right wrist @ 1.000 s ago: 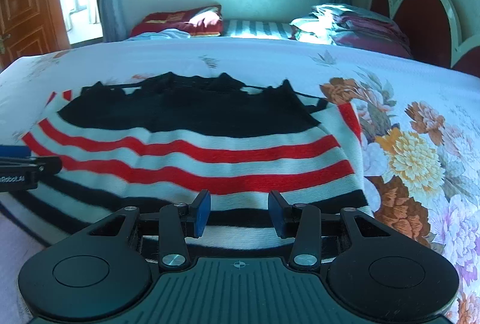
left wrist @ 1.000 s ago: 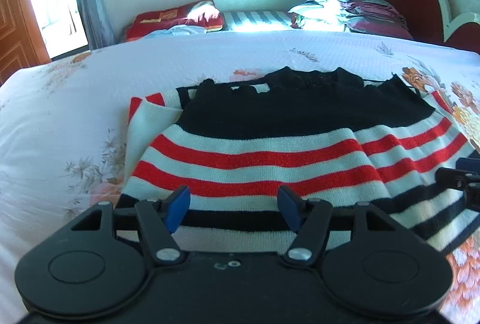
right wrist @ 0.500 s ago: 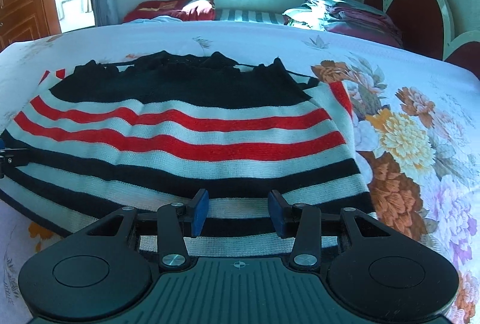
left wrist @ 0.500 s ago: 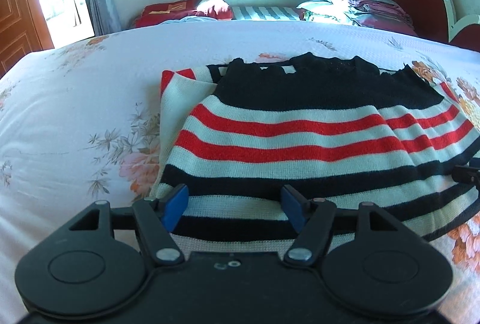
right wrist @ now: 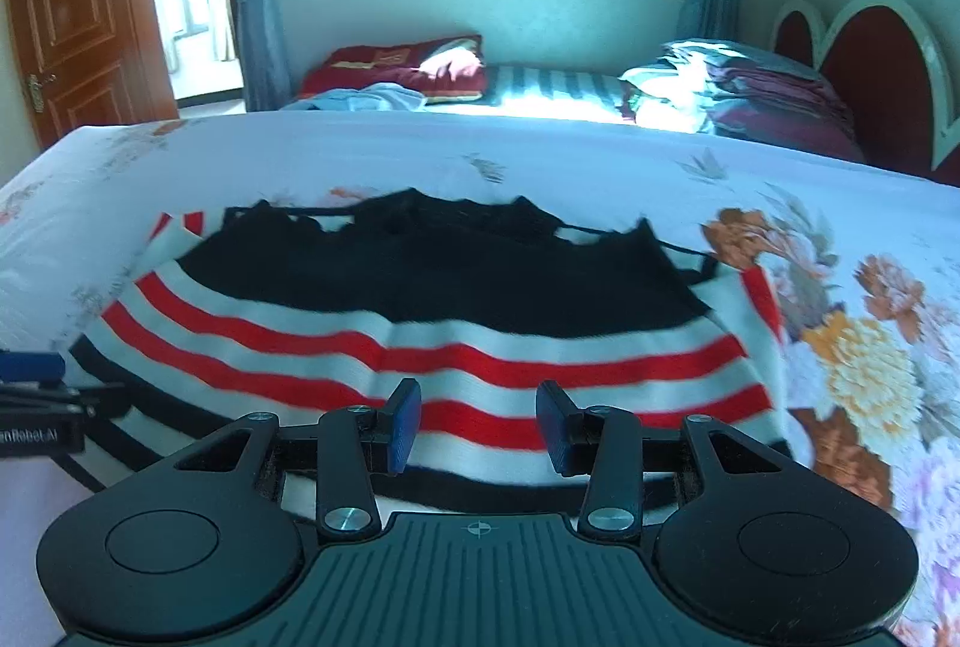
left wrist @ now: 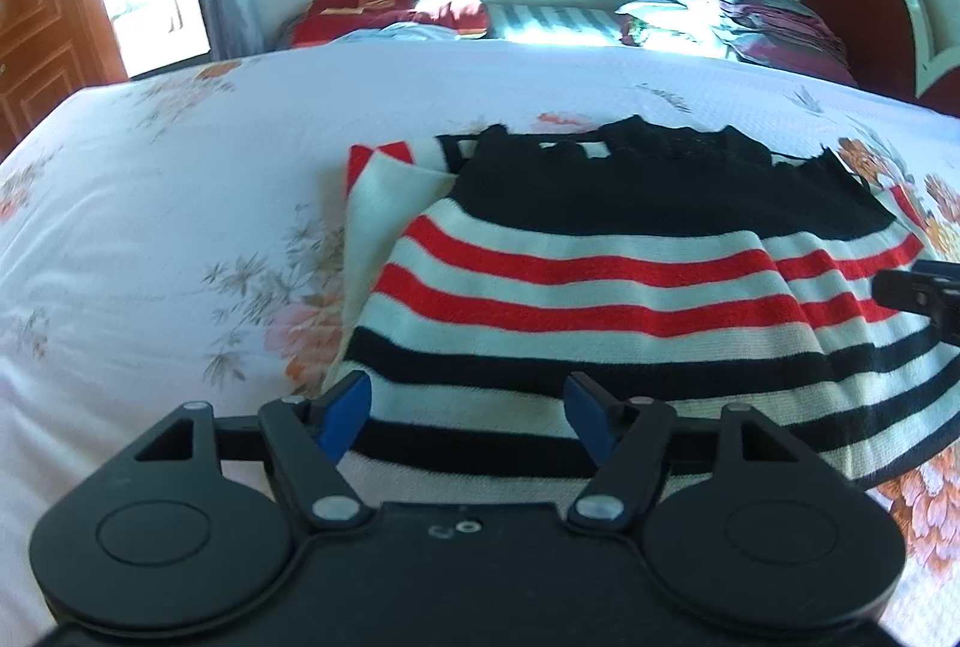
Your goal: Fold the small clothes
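A knitted garment with a black top and red, white and black stripes lies folded flat on the bed, also seen in the right wrist view. My left gripper hovers over its near left hem; its jaws are opening and the blue pads press on nothing. My right gripper is open over the red stripes near the right side, holding nothing. Each gripper shows at the edge of the other's view: the right gripper and the left gripper.
The white floral bedsheet spreads wide to the left of the garment. A red pillow and a pile of folded bedding lie at the far side, by the red headboard. A wooden door stands at the left.
The left gripper's jaws have widened and it has shifted left along the hem. The right gripper has moved forward from the bottom hem over the red stripes. The garment lies as before.
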Available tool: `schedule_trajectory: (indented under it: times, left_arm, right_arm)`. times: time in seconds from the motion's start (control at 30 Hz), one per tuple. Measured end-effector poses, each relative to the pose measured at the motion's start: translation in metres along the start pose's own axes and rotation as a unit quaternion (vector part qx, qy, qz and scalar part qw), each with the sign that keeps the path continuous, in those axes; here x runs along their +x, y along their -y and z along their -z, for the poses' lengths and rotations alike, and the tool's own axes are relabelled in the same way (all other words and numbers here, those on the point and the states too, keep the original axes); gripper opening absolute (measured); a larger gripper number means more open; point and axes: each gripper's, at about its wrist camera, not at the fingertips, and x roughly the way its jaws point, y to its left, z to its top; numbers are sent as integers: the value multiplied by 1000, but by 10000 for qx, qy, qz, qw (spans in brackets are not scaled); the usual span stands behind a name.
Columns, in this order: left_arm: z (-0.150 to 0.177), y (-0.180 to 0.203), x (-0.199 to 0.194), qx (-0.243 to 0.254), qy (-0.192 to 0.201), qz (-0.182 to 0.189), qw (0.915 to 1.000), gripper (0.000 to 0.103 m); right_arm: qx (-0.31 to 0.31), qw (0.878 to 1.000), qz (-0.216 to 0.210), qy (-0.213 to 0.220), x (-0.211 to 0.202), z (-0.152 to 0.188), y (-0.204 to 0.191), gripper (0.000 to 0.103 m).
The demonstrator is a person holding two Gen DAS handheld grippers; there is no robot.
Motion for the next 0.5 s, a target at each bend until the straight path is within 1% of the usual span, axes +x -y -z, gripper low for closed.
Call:
schedule_trajectory:
  times: [0.17, 0.3, 0.43, 0.5]
  left_arm:
    - [3, -10, -5, -310, -118, -68, 9994, 77]
    - [8, -19, -7, -650, -271, -71, 9975, 81]
    - [18, -28, -7, -1066, -462, -16, 9932, 83]
    - [25, -35, -7, -1410, -566, 115, 9883, 84]
  right_arm:
    - [-166, 9996, -208, 0, 17, -11, -18, 43]
    - [-243, 9993, -269, -5, 27, -15, -24, 43]
    - [-260, 9993, -245, -89, 38, -12, -22, 43]
    - [-243, 9994, -188, -174, 45, -9, -19, 43]
